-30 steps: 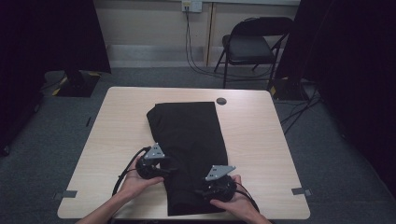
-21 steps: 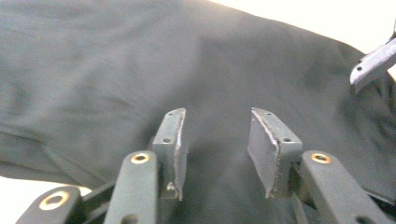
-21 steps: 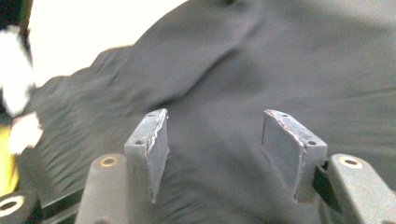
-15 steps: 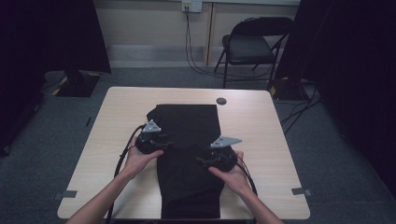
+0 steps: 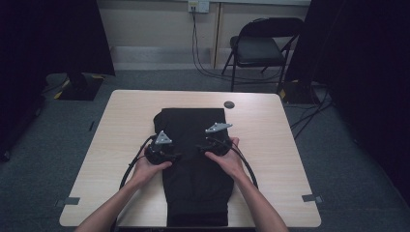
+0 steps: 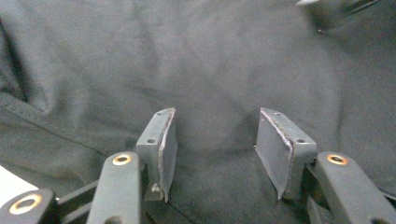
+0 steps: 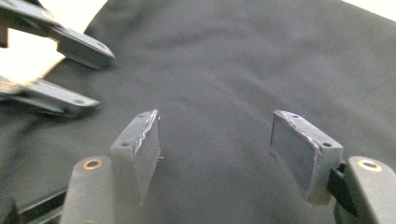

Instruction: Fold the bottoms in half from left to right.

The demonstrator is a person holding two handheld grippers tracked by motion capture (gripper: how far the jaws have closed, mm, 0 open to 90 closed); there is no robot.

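Observation:
A black garment (image 5: 193, 169) lies folded in a long strip down the middle of the light wooden table (image 5: 111, 130). My left gripper (image 5: 178, 156) rests over the strip's left edge, pointing right. My right gripper (image 5: 200, 146) sits a little farther up, pointing left toward it. In the left gripper view the left gripper (image 6: 215, 121) stands open just above the cloth (image 6: 210, 60). The right gripper (image 7: 217, 119) is likewise open over the cloth (image 7: 243, 56), with the left gripper (image 7: 105, 77) ahead of it. Both pairs of jaws have just been opening, with nothing between them.
A small dark round disc (image 5: 229, 104) lies on the table beyond the garment's far right corner. Tape marks (image 5: 71, 200) sit near the front corners. A black folding chair (image 5: 261, 48) and cables stand behind the table.
Both hands have moved away from the near edge up the garment, the right one farther. The garment, skewed a second ago, now lies straight.

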